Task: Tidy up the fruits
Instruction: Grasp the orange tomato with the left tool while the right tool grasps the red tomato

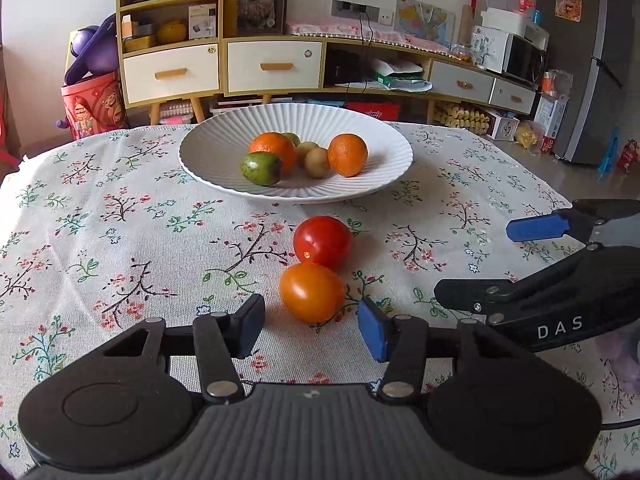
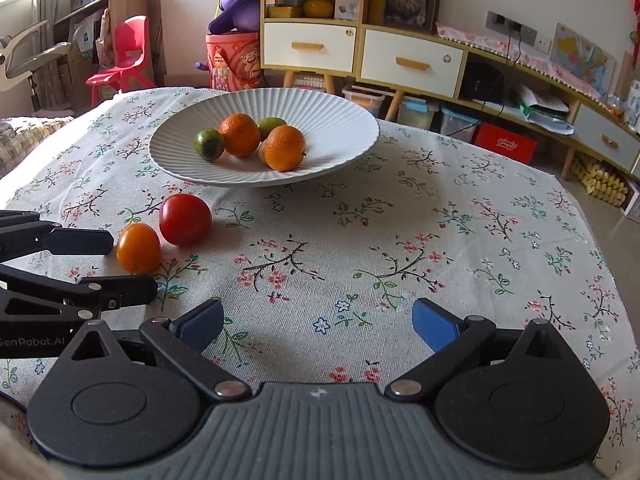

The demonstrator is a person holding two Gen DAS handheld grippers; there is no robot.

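An orange tomato [image 1: 311,292] and a red tomato [image 1: 322,242] lie touching on the floral tablecloth in front of a white ribbed plate [image 1: 384,178]. The plate holds two oranges [image 1: 347,155], green fruits [image 1: 261,168] and small brown fruits [image 1: 317,162]. My left gripper [image 1: 311,330] is open, its pads just short of the orange tomato, one to each side. My right gripper [image 2: 318,322] is open and empty over bare cloth, to the right of the tomatoes [image 2: 138,248]. The plate [image 2: 340,148] also shows in the right wrist view.
The right gripper's fingers [image 1: 536,228] reach in at the right of the left wrist view. The left gripper's fingers [image 2: 84,242] flank the orange tomato in the right wrist view. Cabinets [image 1: 276,66] and floor clutter stand beyond the table's far edge.
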